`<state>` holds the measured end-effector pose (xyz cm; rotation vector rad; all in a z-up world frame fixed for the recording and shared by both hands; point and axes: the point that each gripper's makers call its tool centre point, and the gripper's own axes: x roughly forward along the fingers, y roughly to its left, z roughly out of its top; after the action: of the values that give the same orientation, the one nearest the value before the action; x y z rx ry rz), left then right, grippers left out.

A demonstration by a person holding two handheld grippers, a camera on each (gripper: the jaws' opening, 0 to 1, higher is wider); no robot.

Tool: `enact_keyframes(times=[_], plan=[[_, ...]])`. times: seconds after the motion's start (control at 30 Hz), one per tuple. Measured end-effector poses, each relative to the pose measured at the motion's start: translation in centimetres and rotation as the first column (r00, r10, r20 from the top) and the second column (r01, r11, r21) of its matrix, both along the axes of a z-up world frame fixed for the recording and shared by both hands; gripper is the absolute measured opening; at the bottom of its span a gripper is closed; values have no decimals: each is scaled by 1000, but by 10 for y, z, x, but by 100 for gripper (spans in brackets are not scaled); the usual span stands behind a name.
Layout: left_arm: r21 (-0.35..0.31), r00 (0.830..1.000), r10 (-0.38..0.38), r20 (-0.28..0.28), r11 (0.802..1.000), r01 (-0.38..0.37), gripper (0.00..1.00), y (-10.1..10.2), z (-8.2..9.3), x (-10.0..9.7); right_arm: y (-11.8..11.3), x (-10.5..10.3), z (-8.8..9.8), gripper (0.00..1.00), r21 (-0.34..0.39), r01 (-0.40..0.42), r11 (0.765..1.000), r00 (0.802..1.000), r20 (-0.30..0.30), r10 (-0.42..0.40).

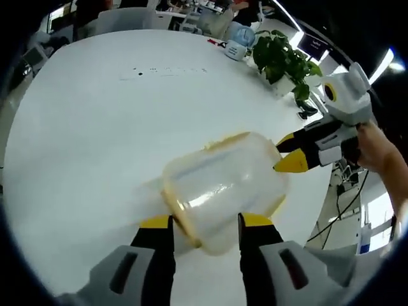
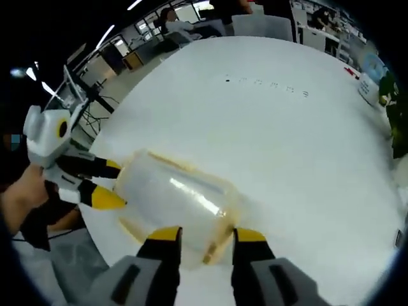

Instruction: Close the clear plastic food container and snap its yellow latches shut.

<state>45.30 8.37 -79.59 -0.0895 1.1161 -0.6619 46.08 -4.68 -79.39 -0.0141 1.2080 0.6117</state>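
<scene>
While we look along the left tongs (image 1: 204,223), we see the clear container (image 1: 223,188) lying on its side, low over the white desk (image 1: 95,127); whether it touches the desk we cannot tell. Its yellow-rimmed end points to us and sits between the two yellow-tipped jaws, which stand apart on either side of it. If they really press the rim, we cannot tell, because the plastic covers the inner faces of the jaws. From the right side of this view the right tongs (image 1: 288,153) come in, held by a hand (image 1: 382,153), and their yellow tips meet the far end of the container.

In the right gripper view the same container (image 2: 175,191) lies across the near part of the desk (image 2: 287,140), and the right tongs (image 2: 203,237) have their jaws apart around its near end, where a yellow latch (image 2: 213,245) shows between them. The left tongs (image 2: 105,185) reach the other end of the container from the left.

A green plant (image 1: 284,60) stands at the far edge of the desk.
</scene>
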Motion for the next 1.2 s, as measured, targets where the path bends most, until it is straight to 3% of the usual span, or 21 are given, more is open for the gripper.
enact_keyframes(times=[0.17,0.23,0.27,0.3,0.33,0.83,1.07,1.2], plan=[[4,1000,-1,-6,1000,1,35,-1,-2,0,2,0,-3,25,13,20,1000,1000,-17,-20],[-12,1000,-4,-8,1000,4,33,-4,-2,1,5,8,-2,23,40,35,999,999,15,-35],[-60,1000,6,-28,998,-7,31,-13,-1,0,1,-3,-4,22,8,27,1000,999,-41,-26],[-13,999,35,-31,999,-35,30,-2,-6,4,-1,-3,-4,22,-18,-6,1000,999,-33,6],[-30,999,8,-40,999,-10,30,-5,-6,3,2,0,-4,22,-12,4,1000,1000,-26,-5],[-22,1000,0,-22,1000,-1,33,-3,-2,1,1,1,-2,24,9,27,1000,999,-32,-27],[-19,999,6,-46,1000,-7,35,-3,-2,1,2,0,-1,26,9,17,1000,999,-32,-17],[-19,999,-10,-39,1000,10,36,-3,-1,2,2,2,1,27,-27,-52,998,999,5,53]])
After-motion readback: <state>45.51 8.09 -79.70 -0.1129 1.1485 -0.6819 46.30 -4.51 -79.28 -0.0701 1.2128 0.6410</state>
